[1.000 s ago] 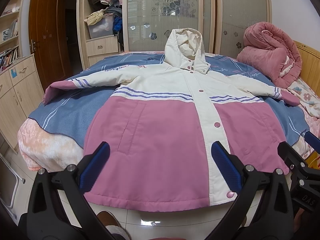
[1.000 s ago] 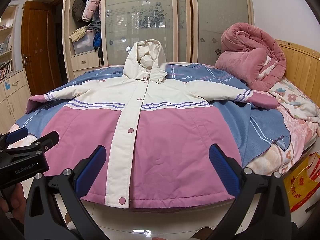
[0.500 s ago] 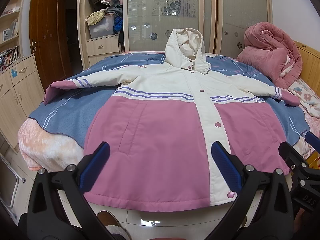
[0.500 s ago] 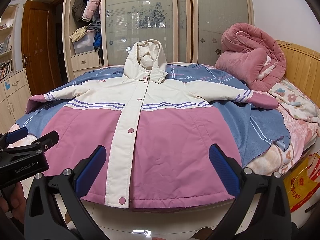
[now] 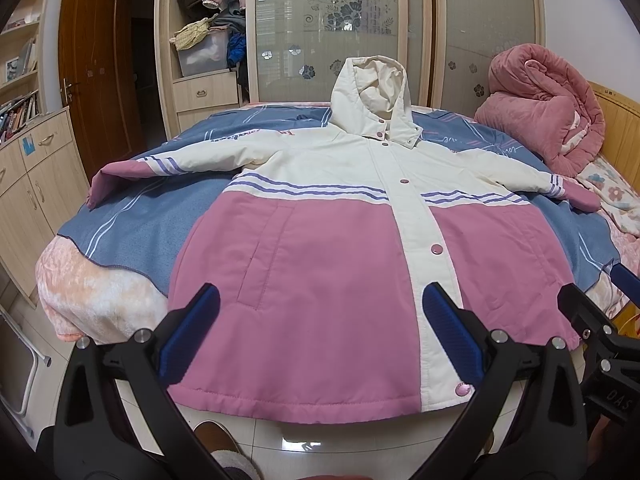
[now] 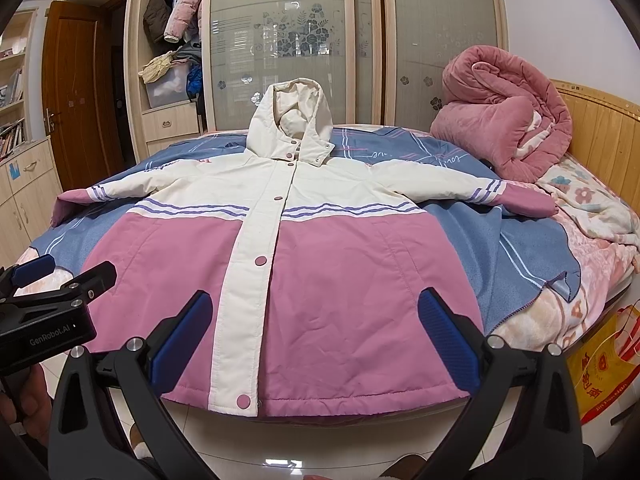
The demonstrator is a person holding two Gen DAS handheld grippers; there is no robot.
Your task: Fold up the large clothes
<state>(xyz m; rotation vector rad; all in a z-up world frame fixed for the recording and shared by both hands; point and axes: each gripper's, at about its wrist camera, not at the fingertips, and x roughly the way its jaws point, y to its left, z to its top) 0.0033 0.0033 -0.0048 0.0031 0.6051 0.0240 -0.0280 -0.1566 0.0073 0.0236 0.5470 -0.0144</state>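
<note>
Left wrist view: pink-and-cream hooded padded jacket [image 5: 320, 264] lies front-up and snapped shut on the blue striped blanket [image 5: 160, 220] covering the bed [image 5: 92, 288]. Hood points toward the frosted-glass wardrobe doors [image 5: 328, 28]; hem overhangs the near bed edge. Both sleeves spread outward, pink cuffs at the ends, left-side cuff curled near the blanket edge. Left tool [image 5: 320, 332] hovers in front of the hem, jaws wide apart, nothing between the blue-padded fingers [image 5: 192, 328]; no contact with the fabric. Right tool [image 5: 592, 328] partly visible at the right edge of this view, beside the jacket's hem corner. Rolled pink quilt [image 5: 544, 108] sits at the far right of the bed against the wooden headboard [image 5: 620, 128]. Toe of a slipper [image 5: 224, 448] shows on the tiled floor below.

Right wrist view: same jacket [image 6: 320, 280] centred, cream placket [image 6: 256, 272] running from collar to hem with pink snaps. Right tool [image 6: 316, 332] held before the hem, jaws wide, empty, clear of the cloth. Left tool [image 6: 52, 280] enters at the left edge, near the jacket's lower left side; touching or not, cannot tell. Part of a hand [image 6: 24, 404] grips its body. Yellow-and-red bag [image 6: 604, 368] stands on the floor by the bed's right side
</note>
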